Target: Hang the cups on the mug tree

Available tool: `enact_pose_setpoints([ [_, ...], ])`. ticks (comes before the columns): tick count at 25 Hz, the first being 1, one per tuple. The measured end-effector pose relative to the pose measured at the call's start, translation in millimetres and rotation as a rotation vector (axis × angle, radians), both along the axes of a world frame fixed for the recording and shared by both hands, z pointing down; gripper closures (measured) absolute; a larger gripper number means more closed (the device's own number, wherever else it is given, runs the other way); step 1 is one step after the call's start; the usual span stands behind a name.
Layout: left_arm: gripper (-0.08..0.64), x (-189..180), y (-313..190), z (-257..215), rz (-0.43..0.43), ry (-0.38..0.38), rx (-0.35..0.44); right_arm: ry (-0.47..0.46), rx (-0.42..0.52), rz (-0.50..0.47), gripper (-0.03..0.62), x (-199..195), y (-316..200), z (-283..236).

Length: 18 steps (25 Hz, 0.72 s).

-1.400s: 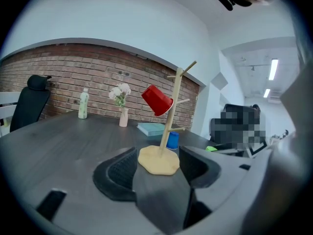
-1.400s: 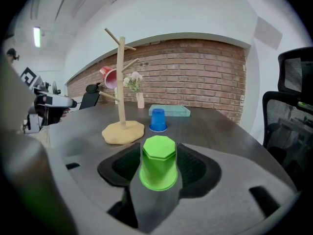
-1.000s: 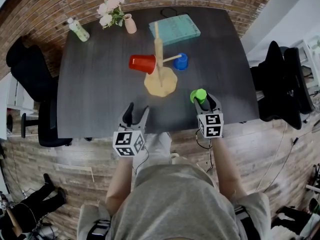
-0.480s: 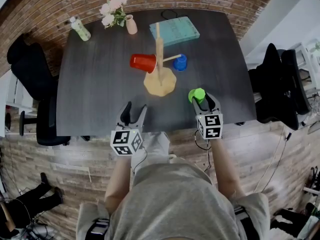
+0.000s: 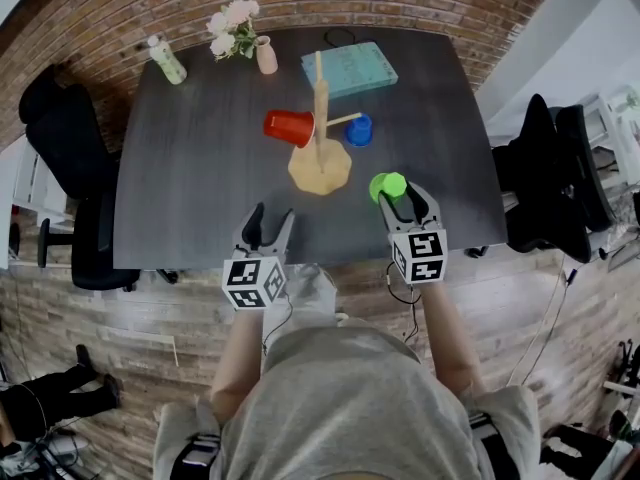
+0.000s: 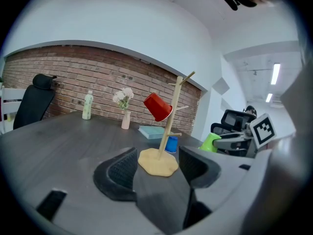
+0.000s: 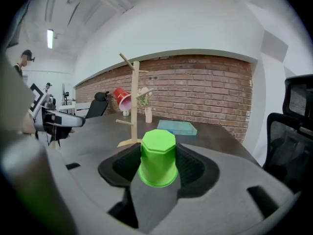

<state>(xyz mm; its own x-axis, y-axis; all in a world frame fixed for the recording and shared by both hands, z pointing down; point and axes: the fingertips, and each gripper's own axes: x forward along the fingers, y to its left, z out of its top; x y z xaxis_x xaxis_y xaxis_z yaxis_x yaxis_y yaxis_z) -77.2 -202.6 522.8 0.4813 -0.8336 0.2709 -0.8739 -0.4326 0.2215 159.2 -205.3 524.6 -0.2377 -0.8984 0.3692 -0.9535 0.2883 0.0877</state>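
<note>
A wooden mug tree (image 5: 320,138) stands mid-table on a tan base. A red cup (image 5: 288,126) hangs on its left peg, mouth pointing left. A blue cup (image 5: 360,129) sits at the end of the right peg. My right gripper (image 5: 403,201) is shut on a green cup (image 5: 387,186), held base forward in the right gripper view (image 7: 158,157), a little right of the tree's base. My left gripper (image 5: 268,231) stands open and empty near the table's front edge; the left gripper view shows the tree (image 6: 168,126) ahead between its jaws.
A teal book (image 5: 347,69) lies behind the tree. A small vase of flowers (image 5: 264,54) and a bottle (image 5: 168,60) stand at the back left of the dark table (image 5: 190,168). Black chairs stand on both sides (image 5: 60,138).
My right gripper has carried the green cup slightly forward and left, toward the tree. The left gripper has barely moved.
</note>
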Motion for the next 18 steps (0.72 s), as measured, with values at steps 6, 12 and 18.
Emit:
enact_pose_setpoints([
  [6, 0.299, -6.4, 4.6, -6.5, -0.024, 0.002, 0.004, -0.009, 0.028, -0.039, 0.371, -14.9, -1.3, -20.3],
  [12, 0.300, -15.0, 5.9, -12.1, -0.047, 0.003, 0.013, -0.021, 0.068, -0.083, 0.371, -34.2, -3.9, -42.2],
  [18, 0.302, -18.8, 7.6, -16.8, -0.061, 0.004, 0.025, -0.026, 0.102, -0.125, 0.371, -48.9, -7.2, -61.5],
])
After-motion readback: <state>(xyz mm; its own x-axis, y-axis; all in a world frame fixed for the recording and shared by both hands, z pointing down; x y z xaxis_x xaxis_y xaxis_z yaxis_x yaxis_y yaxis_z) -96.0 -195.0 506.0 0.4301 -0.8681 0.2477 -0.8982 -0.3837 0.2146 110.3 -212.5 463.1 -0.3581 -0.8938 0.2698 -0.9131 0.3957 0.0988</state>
